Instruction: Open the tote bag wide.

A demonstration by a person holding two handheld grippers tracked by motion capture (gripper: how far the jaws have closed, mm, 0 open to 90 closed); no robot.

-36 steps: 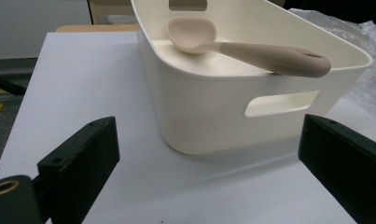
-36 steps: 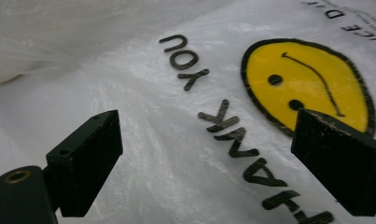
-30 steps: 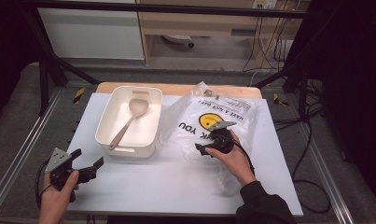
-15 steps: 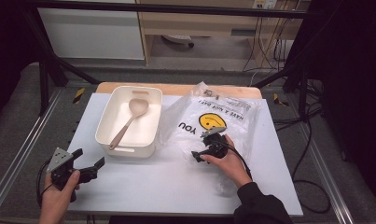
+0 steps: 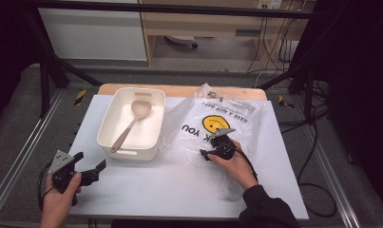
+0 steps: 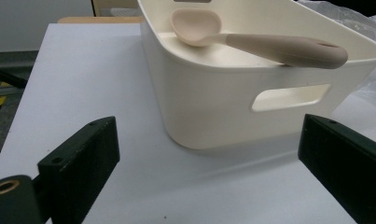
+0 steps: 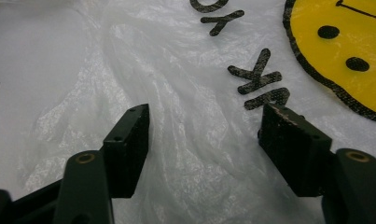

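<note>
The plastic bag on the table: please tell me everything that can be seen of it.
The plastic bag is thin, clear and crinkled. It lies flat on the white table, right of the white tub, with its left edge up against the tub. It carries a yellow smiley face and black letters, upside down in the high view. The right gripper is down on it; its jaws have just been closing, with wrinkled film between them, not yet pinched.
</note>
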